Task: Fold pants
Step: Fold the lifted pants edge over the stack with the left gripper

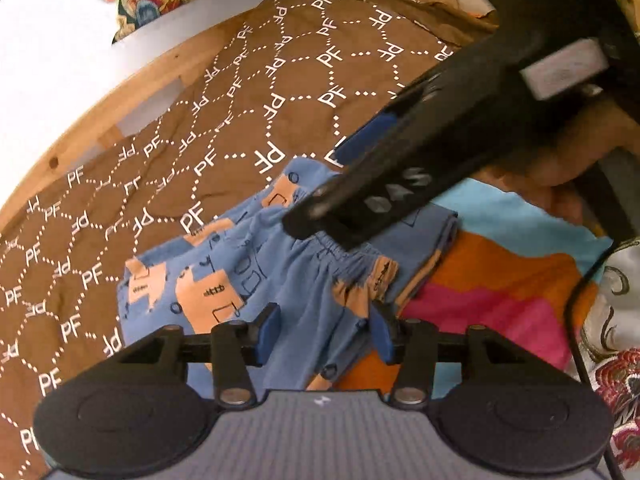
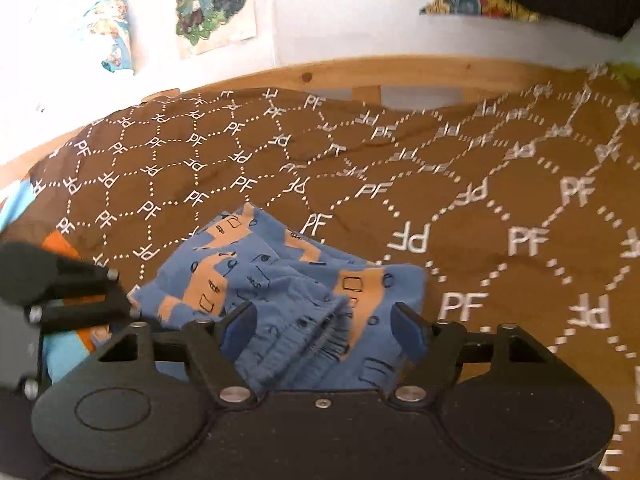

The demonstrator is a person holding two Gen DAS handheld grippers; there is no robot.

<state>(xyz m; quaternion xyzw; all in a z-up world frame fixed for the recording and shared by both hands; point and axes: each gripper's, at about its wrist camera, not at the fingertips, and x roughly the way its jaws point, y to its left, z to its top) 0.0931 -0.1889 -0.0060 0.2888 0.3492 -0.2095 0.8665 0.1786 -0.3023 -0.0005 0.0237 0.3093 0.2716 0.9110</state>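
Blue cotton pants (image 1: 256,280), truck print, bunched on the brown PF bedspread (image 1: 200,112). Left wrist view: left gripper (image 1: 324,334) released, pads straddling fabric w/o pinching; right gripper (image 1: 320,216) crosses the waistband, could snag. Striped cloth (image 1: 492,292) beside pants may get grabbed too. Right wrist view: right gripper (image 2: 324,332) released over the elastic; folds could slump.
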